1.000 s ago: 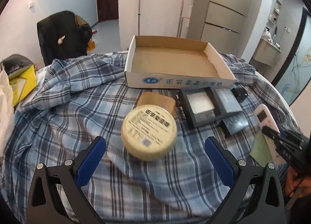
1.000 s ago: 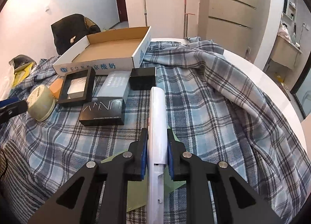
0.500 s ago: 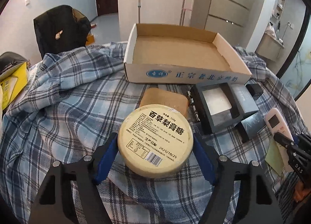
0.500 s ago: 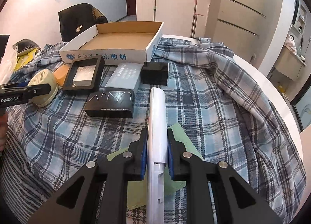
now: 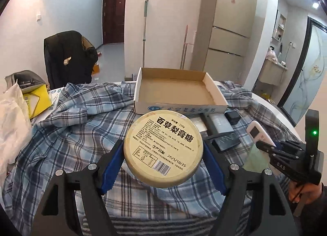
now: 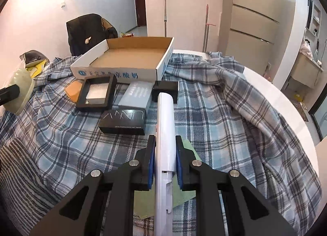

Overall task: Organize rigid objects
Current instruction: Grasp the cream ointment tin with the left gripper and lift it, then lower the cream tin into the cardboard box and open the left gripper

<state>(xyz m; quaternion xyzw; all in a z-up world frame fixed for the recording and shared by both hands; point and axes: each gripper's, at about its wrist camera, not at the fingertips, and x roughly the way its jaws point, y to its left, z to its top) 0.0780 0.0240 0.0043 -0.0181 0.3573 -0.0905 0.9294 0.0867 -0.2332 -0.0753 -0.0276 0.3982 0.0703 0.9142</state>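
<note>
Left wrist view showed the round candy tin [image 5: 163,150] gripped across its rim by the left gripper [image 5: 163,166], blue fingers [image 5: 111,166] pressed to both sides and the tin apparently lifted clear of the plaid cloth [image 5: 71,133] covering the bench. Beyond it sat the open cardboard tray [image 5: 179,111], empty and seemingly the destination. The tin's curved, smooth wall gave the fingers only narrow contact — a tilt or jolt on the way over could have let it rotate or slip out, dropping onto the small boxes just beside the tray. In the right wrist view the right gripper [image 6: 164,168] was closed on the white remote control [image 6: 165,133], held edgewise near its rear end with most of its length jutting forward. That overhang was the likelier trouble: the nose could have swung down or clipped the black logo box [image 6: 123,121], the grey box [image 6: 137,95] or the tray wall. Both tools heading for one tray also risked a collision — the two were already near each other above the cloth.
</note>
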